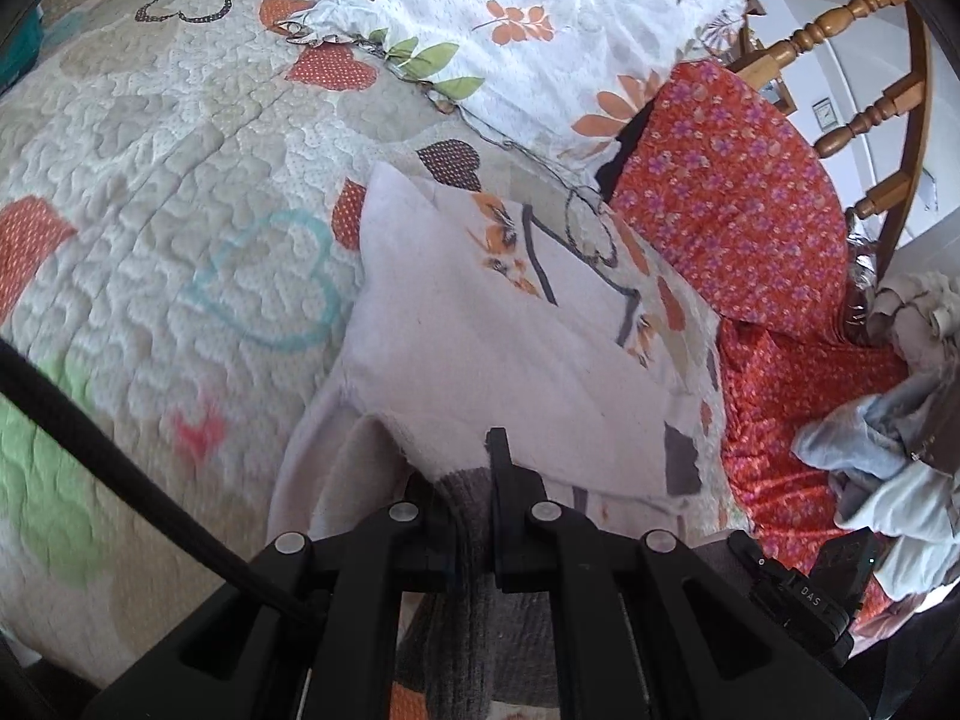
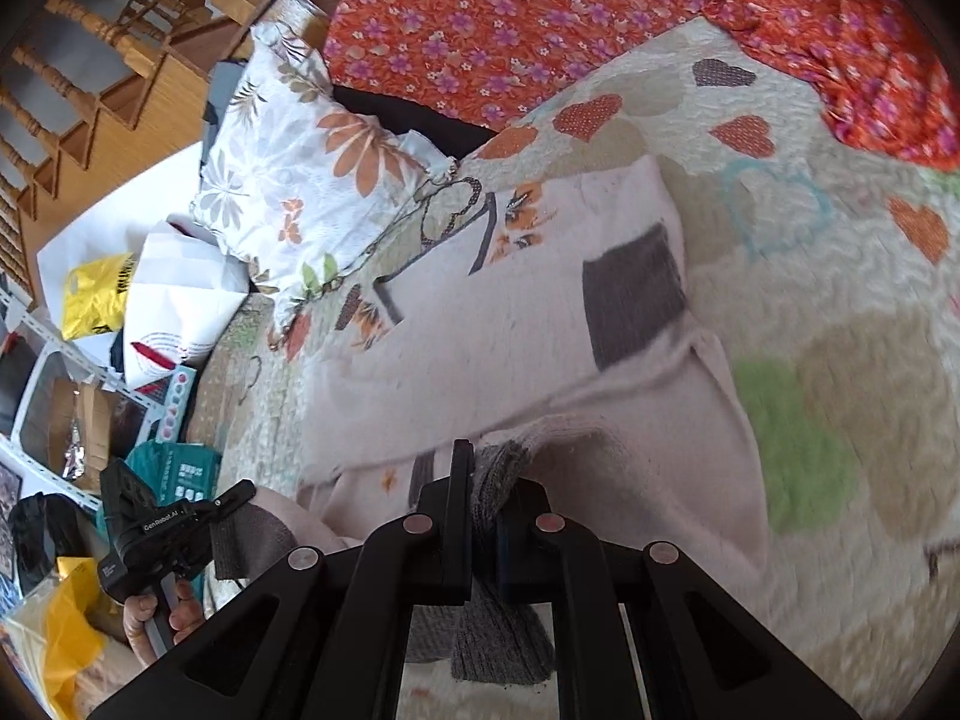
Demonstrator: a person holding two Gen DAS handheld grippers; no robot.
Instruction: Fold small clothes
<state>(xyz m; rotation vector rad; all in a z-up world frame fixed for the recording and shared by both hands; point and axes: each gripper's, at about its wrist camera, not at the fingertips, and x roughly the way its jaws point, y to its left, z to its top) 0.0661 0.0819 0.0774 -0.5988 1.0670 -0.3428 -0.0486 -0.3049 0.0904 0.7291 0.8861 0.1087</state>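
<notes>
A small pale pink sweater [image 1: 480, 348] with grey patches and orange flower prints lies on the quilted bed cover; it also shows in the right wrist view [image 2: 510, 324]. My left gripper [image 1: 477, 480] is shut on the sweater's grey ribbed hem [image 1: 465, 492]. My right gripper [image 2: 486, 480] is shut on another part of the grey ribbed hem [image 2: 495, 480]. The left gripper also shows at the lower left of the right wrist view [image 2: 234, 495], holding grey ribbed fabric. Both hold the edge lifted off the bed over the rest of the sweater.
A heart-patterned quilt [image 1: 150, 210] covers the bed. A floral pillow [image 1: 510, 30] and a red floral cloth [image 1: 750, 210] lie beyond the sweater. Grey-blue clothes [image 1: 888, 456] are piled at right. A wooden chair [image 1: 870, 90] stands by the bed. Bags and boxes [image 2: 120, 312] lie beside the bed.
</notes>
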